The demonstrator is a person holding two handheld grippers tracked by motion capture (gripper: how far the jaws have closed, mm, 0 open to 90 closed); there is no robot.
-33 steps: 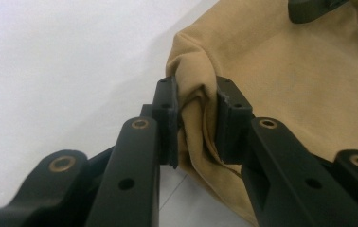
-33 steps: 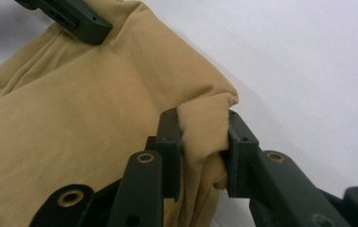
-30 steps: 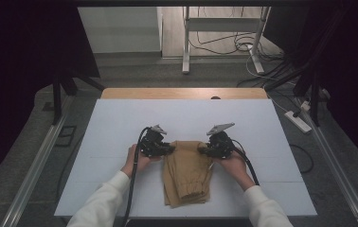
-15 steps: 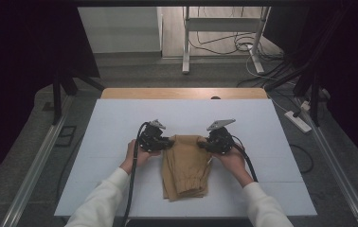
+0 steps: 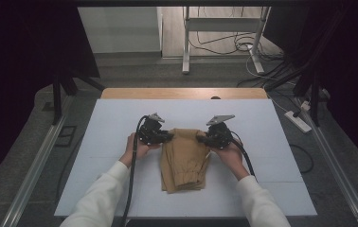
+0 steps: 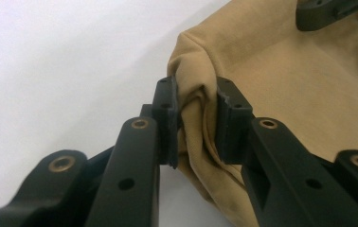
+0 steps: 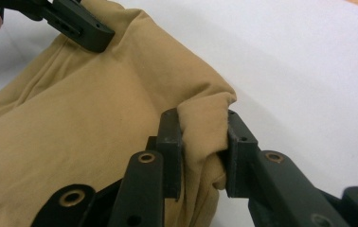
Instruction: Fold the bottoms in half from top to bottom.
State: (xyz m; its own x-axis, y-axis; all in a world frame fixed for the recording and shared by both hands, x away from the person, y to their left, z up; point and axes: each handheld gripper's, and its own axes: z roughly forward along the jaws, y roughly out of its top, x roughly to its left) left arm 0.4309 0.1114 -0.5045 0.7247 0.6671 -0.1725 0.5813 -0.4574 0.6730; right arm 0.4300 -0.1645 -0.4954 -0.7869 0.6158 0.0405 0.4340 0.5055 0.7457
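Note:
A tan folded garment (image 5: 184, 160) lies on the white table top (image 5: 111, 123), its far end raised a little between the two grippers. My left gripper (image 5: 169, 136) is shut on the garment's far left corner (image 6: 193, 111); the cloth bunches between its black pads. My right gripper (image 5: 201, 138) is shut on the far right corner (image 7: 204, 127), with a fold of cloth pinched between its pads. The left gripper view shows a jaw of the right gripper (image 6: 321, 12) at top right, and the right gripper view shows the left gripper (image 7: 75, 23) at top left.
A wooden strip (image 5: 184, 93) runs along the table's far edge. Metal rails (image 5: 35, 165) flank the table on both sides. A power strip (image 5: 299, 121) lies on the floor at the right, with cables and a desk frame (image 5: 224, 28) beyond.
Both grippers have carried the garment's far end farther away from the person and slightly up, the left one more. The garment now reaches farther up the table.

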